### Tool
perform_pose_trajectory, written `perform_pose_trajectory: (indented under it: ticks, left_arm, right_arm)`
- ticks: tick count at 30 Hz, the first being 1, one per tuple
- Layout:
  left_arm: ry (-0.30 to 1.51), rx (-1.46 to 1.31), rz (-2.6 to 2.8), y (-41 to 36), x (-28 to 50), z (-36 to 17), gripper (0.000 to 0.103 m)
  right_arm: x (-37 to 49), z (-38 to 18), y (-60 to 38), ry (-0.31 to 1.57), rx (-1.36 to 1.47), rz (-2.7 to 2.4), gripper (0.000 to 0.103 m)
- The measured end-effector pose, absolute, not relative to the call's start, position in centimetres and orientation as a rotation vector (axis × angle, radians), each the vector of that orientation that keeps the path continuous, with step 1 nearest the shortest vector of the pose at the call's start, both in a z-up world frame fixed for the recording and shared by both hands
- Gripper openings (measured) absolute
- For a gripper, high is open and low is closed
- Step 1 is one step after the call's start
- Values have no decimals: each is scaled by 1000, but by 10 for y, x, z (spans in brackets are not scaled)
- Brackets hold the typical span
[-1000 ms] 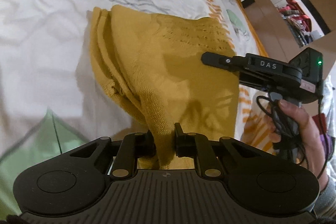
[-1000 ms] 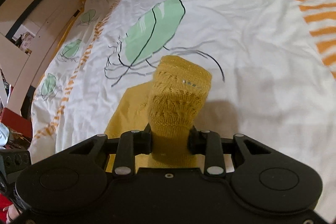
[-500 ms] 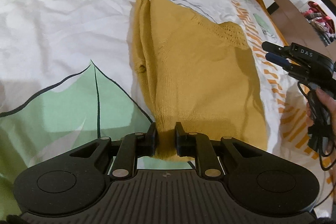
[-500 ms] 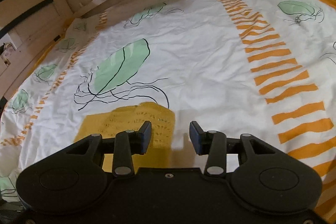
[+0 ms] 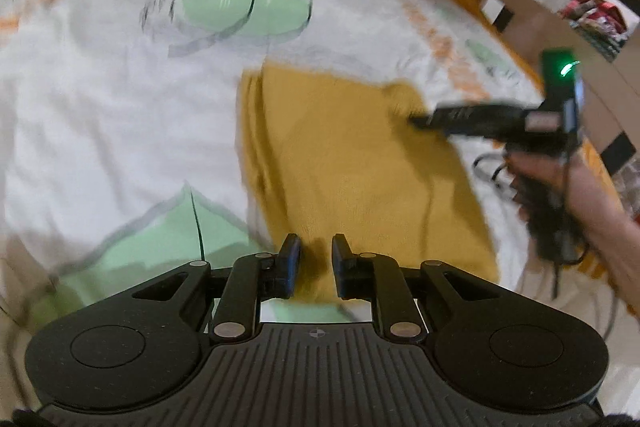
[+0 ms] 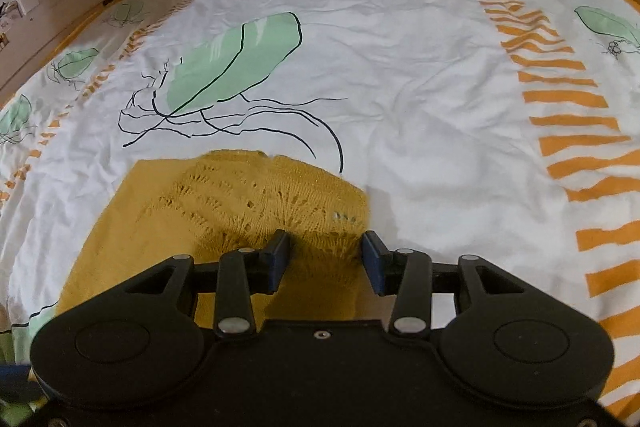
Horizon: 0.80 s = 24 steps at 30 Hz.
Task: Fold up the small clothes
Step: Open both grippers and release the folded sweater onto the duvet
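Both claws, left [image 5: 313,259] and right [image 6: 325,255], gape over the flat folded mustard knit [image 5: 360,167], lengthwise away.

left wrist view smeared by motion: bedsheet [image 5: 100,115] print and mustard knit garment [image 5: 352,163] show no texture. right gripper [image 5: 420,121] a dark streak there, finger gap unreadable. garment's near edge hidden under the left gripper [image 5: 316,259] body; cannot tell contact.

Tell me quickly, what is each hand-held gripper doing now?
Left hand-held gripper: open, above yellow garment's edge, holding nothing.
Right hand-held gripper: open, garment between its jaws, not clamped.
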State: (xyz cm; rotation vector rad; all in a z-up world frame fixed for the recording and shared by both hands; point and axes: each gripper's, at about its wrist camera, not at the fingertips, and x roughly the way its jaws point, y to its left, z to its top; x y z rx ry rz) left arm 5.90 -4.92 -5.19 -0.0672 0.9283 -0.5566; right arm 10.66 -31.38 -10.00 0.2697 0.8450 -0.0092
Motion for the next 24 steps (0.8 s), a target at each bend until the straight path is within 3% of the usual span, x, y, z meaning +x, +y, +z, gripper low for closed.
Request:
perform_pose_trajectory:
  ticks: [7, 17, 19, 22, 24]
  left_arm:
    - [847, -34, -534, -79, 108, -29, 17]
    - [899, 20, -421, -127, 185, -73, 17]
    - [929, 60, -362, -126, 190, -90, 18]
    - [911, 57, -297, -110, 188, -105, 19]
    - [902, 56, -273, -101, 186, -109, 26]
  right_arm:
    - [105, -102, -322, 846, 334, -12, 53]
    - [106, -99, -314, 834, 272, -13, 53]
    - [106, -98, -314, 830, 257, -17, 56]
    - [106, -99, -320, 828, 241, -65, 68]
    - [108, -104, -330, 840, 282, -101, 76]
